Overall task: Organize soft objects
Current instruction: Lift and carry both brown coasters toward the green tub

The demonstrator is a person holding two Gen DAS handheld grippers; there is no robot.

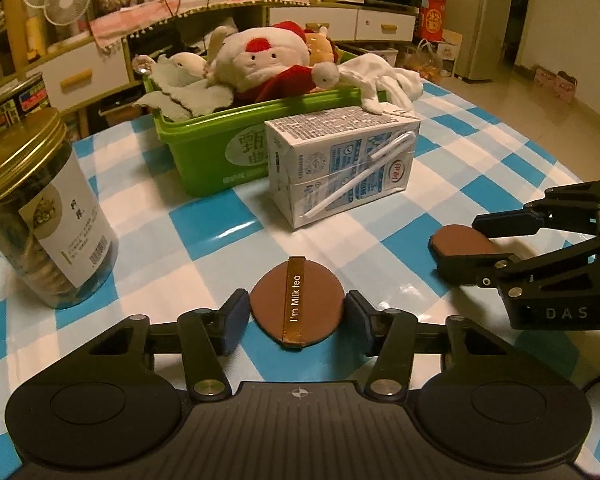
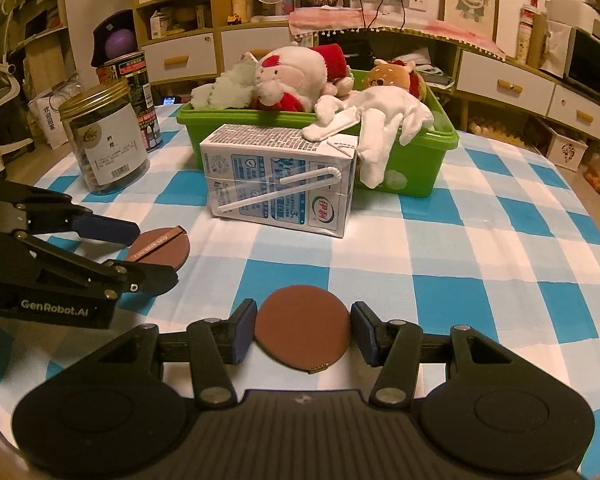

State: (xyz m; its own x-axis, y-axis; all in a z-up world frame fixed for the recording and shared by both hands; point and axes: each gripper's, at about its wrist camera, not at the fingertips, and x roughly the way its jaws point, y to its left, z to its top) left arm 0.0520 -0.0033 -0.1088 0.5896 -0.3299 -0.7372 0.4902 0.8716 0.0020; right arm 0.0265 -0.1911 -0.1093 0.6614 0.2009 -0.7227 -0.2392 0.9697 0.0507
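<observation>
Two round brown pads are the things we have in hand at the near edge of the desk (image 1: 480,152), which wears a blue and white checked cloth. Our left tongs (image 1: 296,316) stand about half open with both fingers pressed against the rim of the ribbon pad (image 1: 272,308), the one with a gold strap across its face. Our right tongs (image 2: 303,332) are closed on the plain pad (image 2: 303,326) in the same way, one finger on either side of its rim. The two pairs of tongs sit side by side, near each other but apart, both pointing toward the far edge. Between them and that far edge a milk carton (image 1: 340,160) lies on its side with a straw taped to it, just in front of a green bin (image 1: 204,160) and seemingly touching it. We see the bin full of soft things: a Santa doll (image 1: 260,60), a pale green cloth (image 1: 188,92), a small brown deer toy (image 2: 388,74) and a white plush (image 1: 384,80) that hangs over the rim onto the carton. By the left edge stands a clear jar (image 1: 40,208) with a gold lid, and behind it a dark tin (image 1: 18,100).
</observation>
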